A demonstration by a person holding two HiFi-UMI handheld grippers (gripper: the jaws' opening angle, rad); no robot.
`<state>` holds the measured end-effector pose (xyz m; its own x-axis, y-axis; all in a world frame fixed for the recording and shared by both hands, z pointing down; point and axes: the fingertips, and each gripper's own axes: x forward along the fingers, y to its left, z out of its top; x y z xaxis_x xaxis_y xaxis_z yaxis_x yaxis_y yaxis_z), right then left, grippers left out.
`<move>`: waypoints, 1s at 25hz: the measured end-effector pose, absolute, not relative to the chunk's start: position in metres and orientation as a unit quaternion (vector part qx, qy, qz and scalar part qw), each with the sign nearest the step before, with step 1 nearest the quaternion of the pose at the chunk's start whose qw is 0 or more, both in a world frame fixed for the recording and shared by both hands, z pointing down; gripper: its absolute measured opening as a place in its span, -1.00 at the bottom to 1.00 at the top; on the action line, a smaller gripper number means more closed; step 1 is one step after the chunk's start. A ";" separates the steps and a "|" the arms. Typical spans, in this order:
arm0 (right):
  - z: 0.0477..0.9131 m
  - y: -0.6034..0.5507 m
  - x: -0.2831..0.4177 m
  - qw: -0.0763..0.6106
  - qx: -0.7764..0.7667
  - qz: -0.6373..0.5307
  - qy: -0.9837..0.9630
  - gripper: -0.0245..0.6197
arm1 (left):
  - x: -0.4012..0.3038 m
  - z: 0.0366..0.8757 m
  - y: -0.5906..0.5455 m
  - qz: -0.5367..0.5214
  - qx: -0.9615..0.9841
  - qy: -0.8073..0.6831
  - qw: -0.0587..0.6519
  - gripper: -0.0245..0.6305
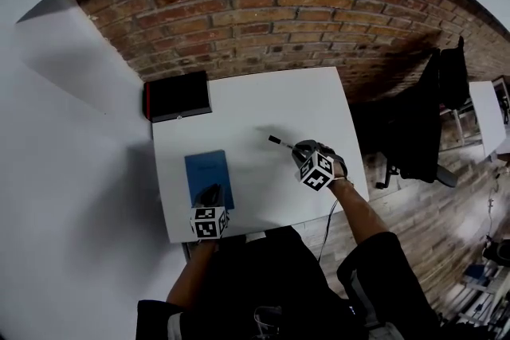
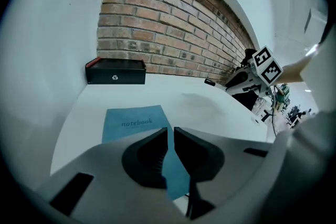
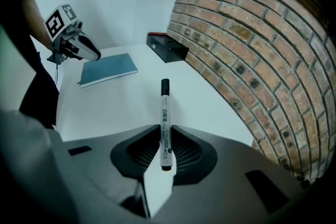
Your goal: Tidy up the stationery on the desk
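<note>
Clearly the right gripper (image 3: 165, 131) has its jaws closed on a pen (image 3: 164, 113). It is clamped near the tail so the capped end points forward, probably so it can be carried to the black box (image 1: 177, 95) at the far left corner of the desk (image 1: 271, 103). The left gripper (image 2: 170, 136) shows only a thin slit between its jaws, poised over the near end of the blue notebook (image 2: 131, 120), which lies flat on the desk. It may be steadying the notebook, though contact is unclear.
</note>
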<state>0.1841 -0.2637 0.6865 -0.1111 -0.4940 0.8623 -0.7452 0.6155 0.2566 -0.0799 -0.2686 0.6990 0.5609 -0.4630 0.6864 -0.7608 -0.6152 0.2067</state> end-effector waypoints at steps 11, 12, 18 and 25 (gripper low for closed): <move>0.681 -0.248 0.117 0.492 0.457 0.151 -0.726 -0.67 | -0.112 0.702 -0.266 0.298 0.864 -0.329 0.237 -0.77; 0.681 -0.247 0.111 0.489 0.460 0.153 -0.725 -0.67 | -0.114 0.702 -0.265 0.297 0.866 -0.326 0.236 -0.77; 0.682 -0.239 0.078 0.454 0.492 0.195 -0.717 -0.67 | -0.122 0.699 -0.263 0.288 0.877 -0.311 0.227 -0.77; 0.697 -0.234 0.037 0.371 0.541 0.272 -0.704 -0.67 | -0.140 0.698 -0.262 0.283 0.882 -0.305 0.221 -0.77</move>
<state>0.0371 -0.2343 0.6966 -0.1382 -0.5596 0.8172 -0.9637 0.2662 0.0194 -0.1398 -0.2623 0.6984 0.6538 -0.4130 0.6340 -0.6628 -0.7167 0.2166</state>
